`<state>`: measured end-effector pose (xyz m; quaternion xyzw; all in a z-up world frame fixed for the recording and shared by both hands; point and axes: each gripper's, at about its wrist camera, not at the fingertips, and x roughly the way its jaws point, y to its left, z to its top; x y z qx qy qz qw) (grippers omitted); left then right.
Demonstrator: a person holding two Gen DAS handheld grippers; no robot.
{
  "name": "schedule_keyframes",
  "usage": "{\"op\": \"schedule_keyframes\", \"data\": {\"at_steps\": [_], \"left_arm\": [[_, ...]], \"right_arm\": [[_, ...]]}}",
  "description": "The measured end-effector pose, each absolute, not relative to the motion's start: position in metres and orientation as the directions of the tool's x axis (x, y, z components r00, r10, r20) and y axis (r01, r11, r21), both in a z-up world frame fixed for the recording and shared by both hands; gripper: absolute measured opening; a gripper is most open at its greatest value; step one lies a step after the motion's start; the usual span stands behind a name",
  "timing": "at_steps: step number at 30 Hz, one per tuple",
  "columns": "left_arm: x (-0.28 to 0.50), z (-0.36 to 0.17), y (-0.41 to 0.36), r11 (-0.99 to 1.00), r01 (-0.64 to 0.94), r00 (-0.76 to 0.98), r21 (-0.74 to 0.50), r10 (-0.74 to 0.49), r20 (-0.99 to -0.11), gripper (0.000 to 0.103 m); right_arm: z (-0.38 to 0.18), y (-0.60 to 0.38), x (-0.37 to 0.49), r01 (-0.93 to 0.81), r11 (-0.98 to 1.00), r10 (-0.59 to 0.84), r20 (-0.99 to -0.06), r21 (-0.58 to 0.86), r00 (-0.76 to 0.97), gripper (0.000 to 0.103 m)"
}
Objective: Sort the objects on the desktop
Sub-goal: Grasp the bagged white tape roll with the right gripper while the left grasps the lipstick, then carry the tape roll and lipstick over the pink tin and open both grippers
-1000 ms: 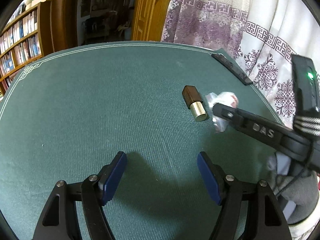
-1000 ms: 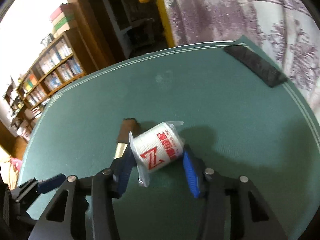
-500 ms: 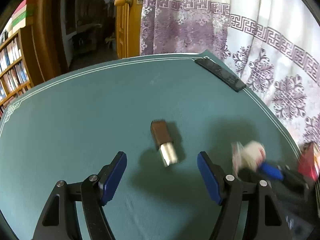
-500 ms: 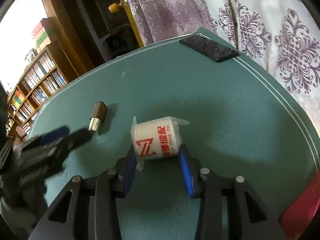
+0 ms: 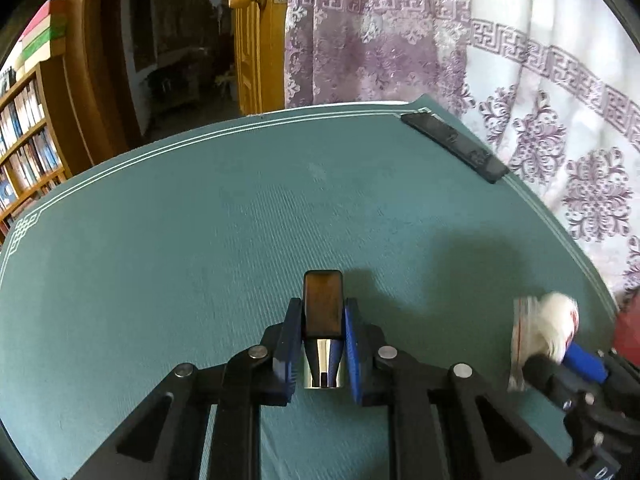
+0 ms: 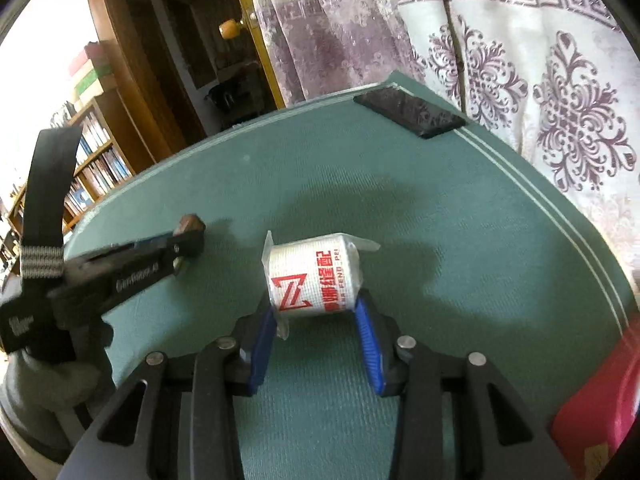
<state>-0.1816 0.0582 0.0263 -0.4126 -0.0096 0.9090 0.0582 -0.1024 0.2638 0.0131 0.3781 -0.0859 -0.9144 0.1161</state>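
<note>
The left hand-held gripper (image 5: 322, 344) is clamping its blue pads (image 5: 289, 344) on a small lipstick tube with a brown rectangular cap and a shiny silver metal base (image 5: 322, 312); the jaws have just been closing onto it. The tube is lying along the fingers, silver end toward the camera and brown cap poking out past the fingertips, over the dark teal textured surface (image 5: 200, 240). The right wrist view is showing this same gripper from the side, at the left of the frame, with the brown cap just sticking out beyond its tip.

The right hand-held gripper (image 6: 316, 320) is gripping a white cylindrical roll in clear plastic wrap printed with a red Z mark and red characters (image 6: 312, 276). Its jaws have just been closing a little further, and the blue fingertips (image 6: 364, 316) are pressing against the near sides of the roll, which is lying on its side with most of its body reaching out beyond them. In the left wrist view the roll is appearing blurred at the right edge, near the rim of the surface.

A red object (image 6: 600, 408) is sitting at the lower right of the right wrist view; what it is I cannot tell.

Farther off, a flat black rectangular device (image 6: 408, 114) is lying by the far right corner of the surface, well apart from both grippers. Beyond the surface a white curtain with purple ornamental patterns (image 5: 520, 80) is hanging, beside a yellow-brown wooden door with a round knob (image 5: 248, 40), and a wooden bookshelf filled with books (image 5: 24, 140) is standing at the far left.
</note>
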Motion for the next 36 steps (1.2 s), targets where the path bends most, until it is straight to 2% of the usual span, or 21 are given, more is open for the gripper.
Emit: {"op": "schedule_keyframes", "data": {"at_steps": [6, 17, 26, 36], "left_arm": [[-0.147, 0.049, 0.073, -0.990, -0.131, -0.690, -0.053, 0.129, -0.712, 0.020], [-0.086, 0.092, 0.135, -0.968, -0.249, -0.754, 0.011, 0.186, -0.630, 0.020], [-0.049, 0.107, 0.196, -0.926, -0.377, -0.742, 0.033, 0.280, -0.610, 0.020], [-0.022, 0.111, 0.258, -0.868, -0.493, -0.708, 0.062, 0.359, -0.608, 0.020]], "right_arm": [[0.039, 0.270, -0.073, 0.160, -0.955, -0.284, -0.625, 0.248, -0.727, 0.042], [0.075, 0.326, -0.003, 0.081, -0.955, -0.234, -0.558, 0.284, -0.796, 0.042], [0.098, 0.390, 0.051, -0.018, -0.959, -0.132, -0.502, 0.284, -0.854, 0.042], [0.098, 0.462, 0.104, -0.184, -0.941, 0.017, -0.501, 0.285, -0.865, 0.042]]}}
